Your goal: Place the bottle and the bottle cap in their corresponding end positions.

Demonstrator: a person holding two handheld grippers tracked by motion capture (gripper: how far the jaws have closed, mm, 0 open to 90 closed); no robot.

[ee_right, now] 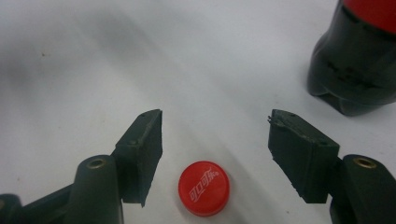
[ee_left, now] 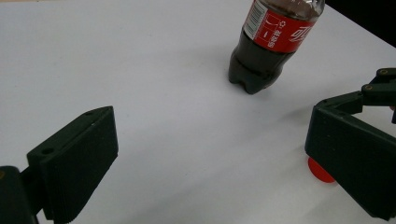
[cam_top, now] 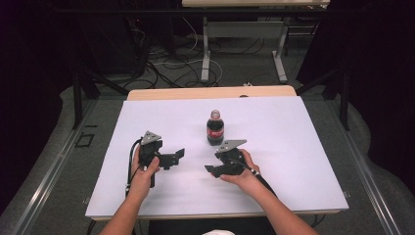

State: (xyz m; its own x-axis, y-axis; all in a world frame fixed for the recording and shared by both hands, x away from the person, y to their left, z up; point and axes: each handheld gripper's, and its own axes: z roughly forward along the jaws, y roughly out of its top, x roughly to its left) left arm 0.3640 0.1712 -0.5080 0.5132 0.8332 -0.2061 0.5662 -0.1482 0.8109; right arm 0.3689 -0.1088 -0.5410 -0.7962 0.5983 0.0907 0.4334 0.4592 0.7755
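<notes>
The right hand-held gripper (ee_right: 215, 128) is being held open over the counter (ee_right: 93, 56) — the red cap (ee_right: 203, 188) is lying loose between its jaws, untouched. The cola bottle (cam_top: 215, 128) is standing just beyond. The left hand-held gripper (ee_left: 205, 154) is being held open too — likely next, a withdrawal clear of the cap.

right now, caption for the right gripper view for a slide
Open right gripper over a red cap lying loose on the white table, cola bottle beside.
</notes>
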